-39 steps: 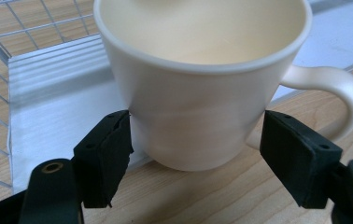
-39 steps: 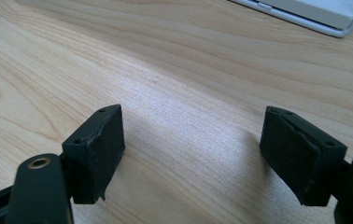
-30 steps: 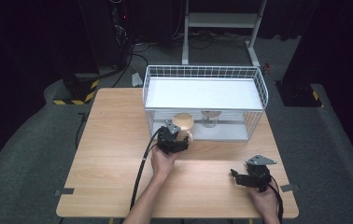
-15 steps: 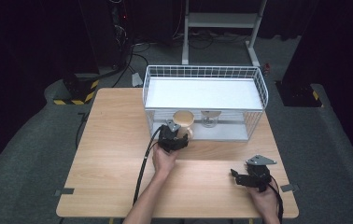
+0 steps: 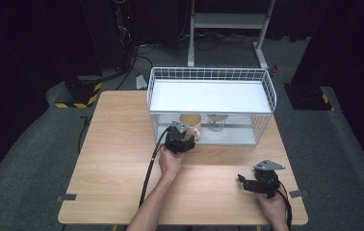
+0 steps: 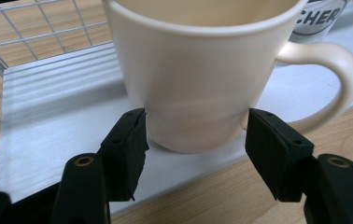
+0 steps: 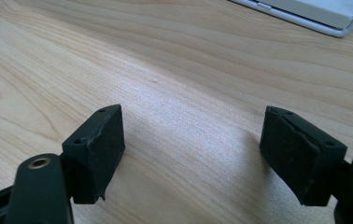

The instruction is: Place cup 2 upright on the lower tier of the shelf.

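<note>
A cream mug [image 6: 198, 79] stands upright at the front edge of the white floor [image 6: 58, 121] of a wire basket [image 5: 209, 71], its handle [image 6: 333, 70] pointing right in the left gripper view. My left gripper [image 6: 197, 133] has just been closing, and its pads [image 6: 128, 144] now touch the mug's base on both sides. In the high view this gripper [image 5: 185, 134] sits just in front of the mug [image 5: 191, 121]. My right gripper [image 7: 191, 154] rests open over bare wood near the table's front right [image 5: 245, 182], with nothing between its jaws.
A clear glass [image 5: 214, 123] with lettering [image 6: 319, 18] stands just behind and to the right of the mug in the basket. Wire walls [image 6: 6, 42] rise at the basket's sides and back. The wooden table [image 5: 117, 144] spreads out left of my hands.
The left gripper's jaws have closed in around the mug. Neither hand has shifted noticeably.
</note>
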The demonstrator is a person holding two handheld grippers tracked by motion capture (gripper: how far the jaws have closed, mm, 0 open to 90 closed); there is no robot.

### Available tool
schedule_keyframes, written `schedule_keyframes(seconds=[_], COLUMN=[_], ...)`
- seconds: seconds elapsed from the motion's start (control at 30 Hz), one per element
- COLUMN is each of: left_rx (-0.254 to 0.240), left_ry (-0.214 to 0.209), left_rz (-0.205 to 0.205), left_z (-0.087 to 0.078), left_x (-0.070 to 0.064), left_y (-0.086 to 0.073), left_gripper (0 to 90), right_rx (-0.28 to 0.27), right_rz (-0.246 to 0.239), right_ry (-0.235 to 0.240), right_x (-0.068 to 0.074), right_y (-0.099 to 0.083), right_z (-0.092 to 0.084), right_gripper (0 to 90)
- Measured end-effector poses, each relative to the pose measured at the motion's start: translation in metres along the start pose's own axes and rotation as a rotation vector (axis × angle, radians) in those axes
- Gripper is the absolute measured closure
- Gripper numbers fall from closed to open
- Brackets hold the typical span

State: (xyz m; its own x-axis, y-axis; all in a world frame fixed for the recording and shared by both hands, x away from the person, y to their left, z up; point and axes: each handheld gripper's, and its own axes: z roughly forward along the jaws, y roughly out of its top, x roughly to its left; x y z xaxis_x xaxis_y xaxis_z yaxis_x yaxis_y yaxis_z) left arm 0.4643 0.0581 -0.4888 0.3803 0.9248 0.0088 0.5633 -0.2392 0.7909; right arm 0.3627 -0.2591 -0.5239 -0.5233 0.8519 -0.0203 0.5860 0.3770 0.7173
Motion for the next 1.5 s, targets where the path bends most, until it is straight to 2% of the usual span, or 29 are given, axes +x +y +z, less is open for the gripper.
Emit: schedule_keyframes(seconds=[0.07, 0.17, 0.33, 0.4, 0.57, 0.6, 0.67, 0.7, 0.73, 0.77, 0.83, 0.87, 0.93, 0.97, 1.03, 1.1, 1.17, 1.2, 1.33, 1.4, 1.47, 1.5], left_rx=[0.000, 0.011, 0.008, 0.013, 0.030, 0.028, 0.032, 0.031, 0.034, 0.038, 0.032, 0.036, 0.047, 0.045, 0.050, 0.049, 0.049, 0.051, 0.048, 0.044, 0.043, 0.040], left_ry=[-0.002, 0.006, 0.013, 0.003, 0.018, 0.007, 0.015, 0.033, 0.017, 0.030, 0.031, 0.019, 0.020, 0.037, 0.024, 0.042, 0.020, 0.024, 0.007, 0.019, 0.010, -0.010], left_rz=[-0.009, 0.009, 0.009, -0.012, -0.014, -0.023, -0.025, -0.022, -0.032, 0.005, -0.009, -0.016, -0.007, -0.019, -0.025, -0.016, -0.029, -0.038, -0.021, -0.001, 0.002, -0.005], left_z=[0.001, 0.003, 0.006, 0.008, 0.016, 0.018, 0.020, 0.021, 0.022, 0.023, 0.025, 0.026, 0.029, 0.030, 0.031, 0.031, 0.030, 0.028, 0.024, 0.020, 0.016, 0.015], left_x=[0.000, 0.001, 0.003, 0.004, 0.005, 0.005, 0.005, 0.005, 0.004, 0.007, 0.007, 0.007, 0.008, 0.008, 0.007, 0.008, 0.008, 0.008, 0.006, 0.006, 0.005, 0.005], left_y=[0.000, 0.004, 0.011, 0.011, 0.012, 0.013, 0.014, 0.015, 0.015, 0.017, 0.016, 0.016, 0.015, 0.014, 0.013, 0.013, 0.013, 0.012, 0.011, 0.011, 0.011, 0.011], left_gripper=[39.3, 40.5, 42.8, 44.7, 45.8, 46.3, 47.7, 48.5, 49.2, 50.0, 51.2, 51.9, 53.1, 53.4, 53.8, 54.4, 53.5, 50.9, 41.7, 39.4, 37.9, 37.1], right_rx=[0.001, 0.000, 0.000, 0.000, 0.000, 0.000, 0.000, 0.000, 0.000, 0.000, 0.000, 0.000, 0.000, 0.001, 0.001, 0.001, 0.001, 0.001, 0.001, 0.001, 0.001, 0.001], right_rz=[0.002, 0.000, 0.000, 0.000, 0.000, -0.001, 0.000, 0.000, -0.001, 0.000, 0.000, -0.001, -0.001, 0.003, 0.003, 0.003, 0.002, 0.002, 0.002, 0.003, 0.003, 0.002], right_ry=[0.000, 0.000, 0.000, 0.000, -0.001, 0.000, 0.000, 0.000, 0.000, 0.000, 0.000, 0.000, 0.000, 0.000, 0.000, 0.000, 0.000, 0.000, 0.000, 0.000, 0.000, 0.000], right_x=[0.000, 0.000, 0.000, 0.000, 0.000, 0.000, 0.000, 0.000, 0.000, 0.000, 0.000, 0.000, 0.000, 0.000, 0.000, 0.000, 0.000, 0.000, 0.000, 0.000, 0.000, 0.000], right_y=[0.000, 0.000, 0.000, 0.000, 0.000, 0.000, 0.000, 0.000, 0.000, 0.000, 0.000, 0.000, 0.000, 0.000, 0.000, 0.000, 0.000, 0.000, 0.000, 0.000, 0.000, 0.000], right_z=[0.000, 0.000, 0.000, 0.000, 0.000, 0.000, 0.000, 0.000, 0.000, 0.000, 0.000, 0.000, 0.000, 0.000, 0.000, 0.000, 0.000, 0.000, 0.000, 0.000, 0.000, 0.000], right_gripper=[22.1, 22.1, 22.1, 22.1, 22.1, 22.1, 22.1, 22.1, 22.1, 22.1, 22.1, 22.1, 22.1, 22.1, 22.1, 22.1, 22.1, 22.1, 22.1, 22.1, 22.1, 22.1])
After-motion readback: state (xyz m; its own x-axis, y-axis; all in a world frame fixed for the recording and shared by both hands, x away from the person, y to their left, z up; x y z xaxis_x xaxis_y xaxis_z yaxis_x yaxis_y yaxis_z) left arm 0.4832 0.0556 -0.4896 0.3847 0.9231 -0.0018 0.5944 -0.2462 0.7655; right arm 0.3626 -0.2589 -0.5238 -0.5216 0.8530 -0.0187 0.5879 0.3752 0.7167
